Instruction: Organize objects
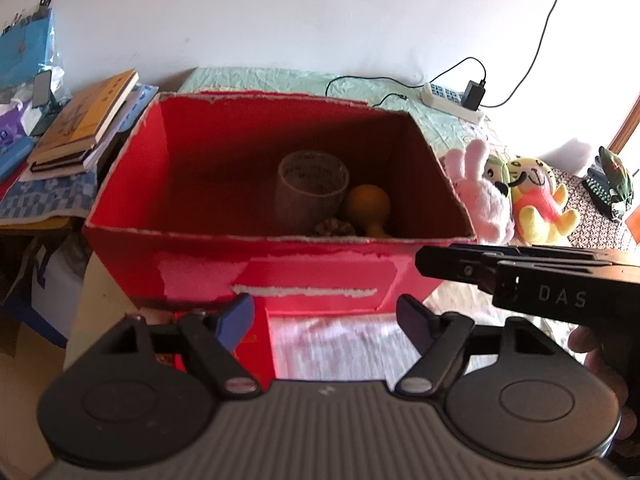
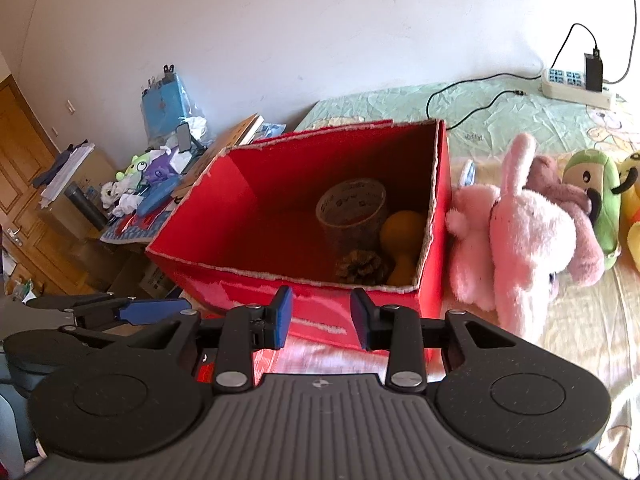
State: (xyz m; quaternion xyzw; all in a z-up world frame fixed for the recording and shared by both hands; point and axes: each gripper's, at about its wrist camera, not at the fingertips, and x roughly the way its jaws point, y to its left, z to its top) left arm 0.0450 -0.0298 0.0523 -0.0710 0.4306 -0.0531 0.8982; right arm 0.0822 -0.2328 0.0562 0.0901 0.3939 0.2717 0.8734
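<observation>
A red box [image 2: 304, 216] sits open on the bed, holding a tape roll [image 2: 352, 206], a yellow gourd-shaped toy [image 2: 402, 228] and a pine cone [image 2: 362, 266] in its four-o'clock corner. At three o'clock, just outside the box wall, lies a pink rabbit toy [image 2: 528, 232]. The left gripper [image 1: 324, 318] is spread wide and empty. The right gripper [image 2: 321, 316] is half parted, nothing between its fingers; its side reads "DAS". The tape's printing is too blurred to read.
</observation>
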